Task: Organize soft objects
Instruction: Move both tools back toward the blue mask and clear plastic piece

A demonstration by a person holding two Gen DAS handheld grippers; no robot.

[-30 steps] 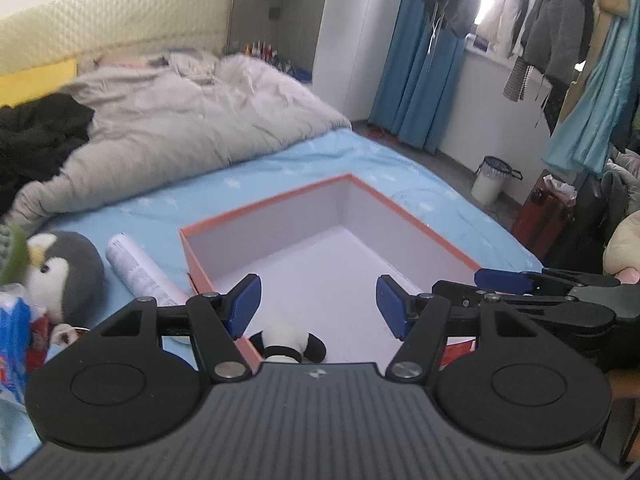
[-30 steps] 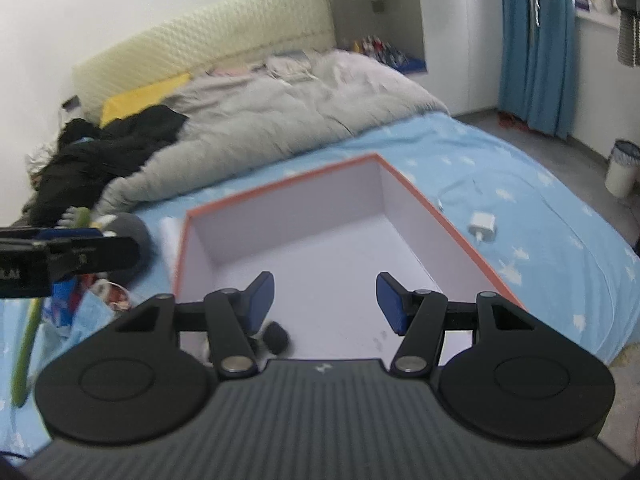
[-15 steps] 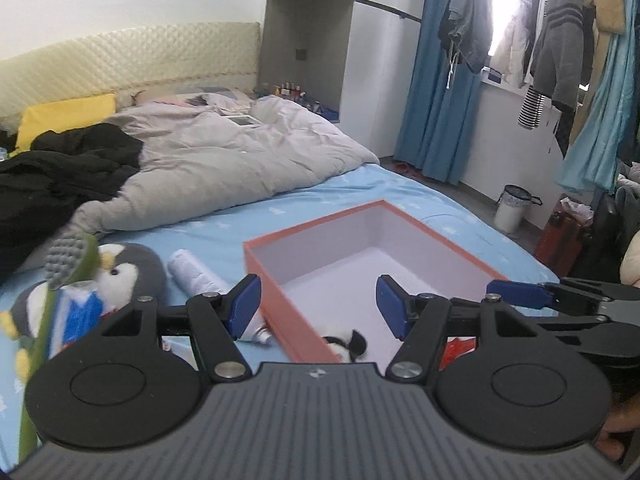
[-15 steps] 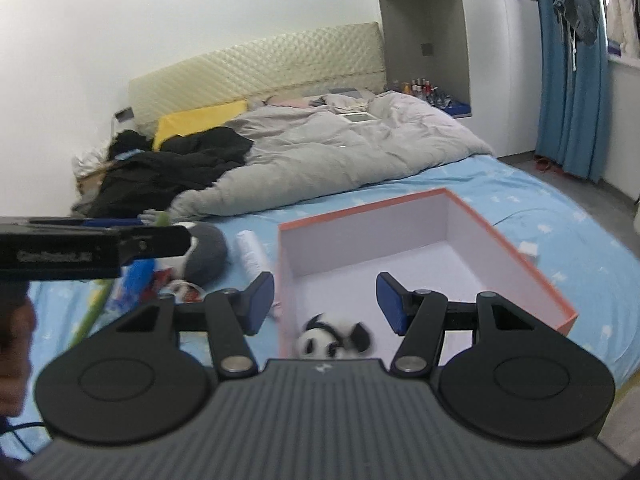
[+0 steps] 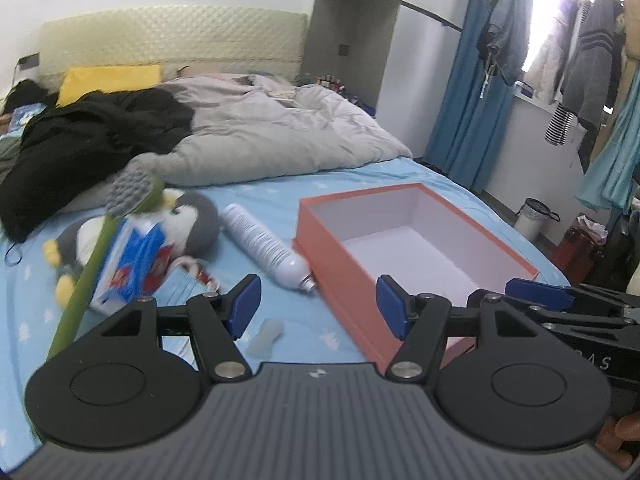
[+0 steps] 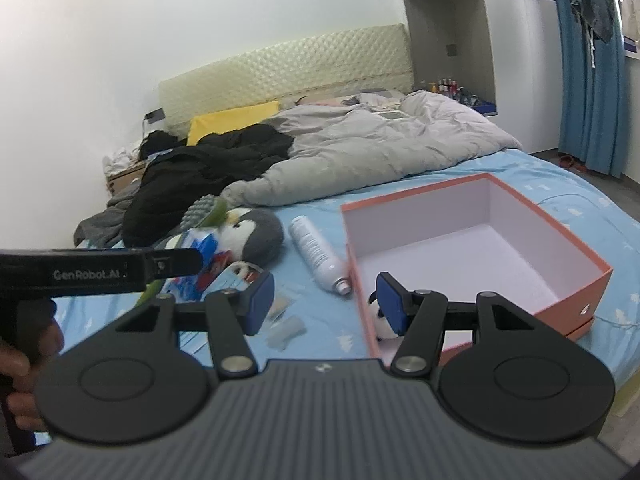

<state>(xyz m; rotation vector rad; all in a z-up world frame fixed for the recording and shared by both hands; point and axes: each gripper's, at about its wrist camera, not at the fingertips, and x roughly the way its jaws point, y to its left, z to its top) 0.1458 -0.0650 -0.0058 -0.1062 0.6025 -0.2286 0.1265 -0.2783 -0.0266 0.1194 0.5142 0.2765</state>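
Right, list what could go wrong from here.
1. The penguin lies under a brush and a blue pack; pulling it may drag those along.
2. The bottle rests against the box; a nudge could roll it.
3. Either open tool, left or right, could bump the box wall.

The left gripper point(image 6: 176, 263), seen side-on from the right wrist, bears white lettering "GenRobot.AI". From the left wrist, the right gripper point(image 5: 536, 292) shows pale letters "AS"; the rest is cut off.

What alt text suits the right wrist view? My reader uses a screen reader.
Open right tongs hover over a blue bedsheet, before an orange box holding a small panda plush. Left of it lie a white spray can and penguin plush.
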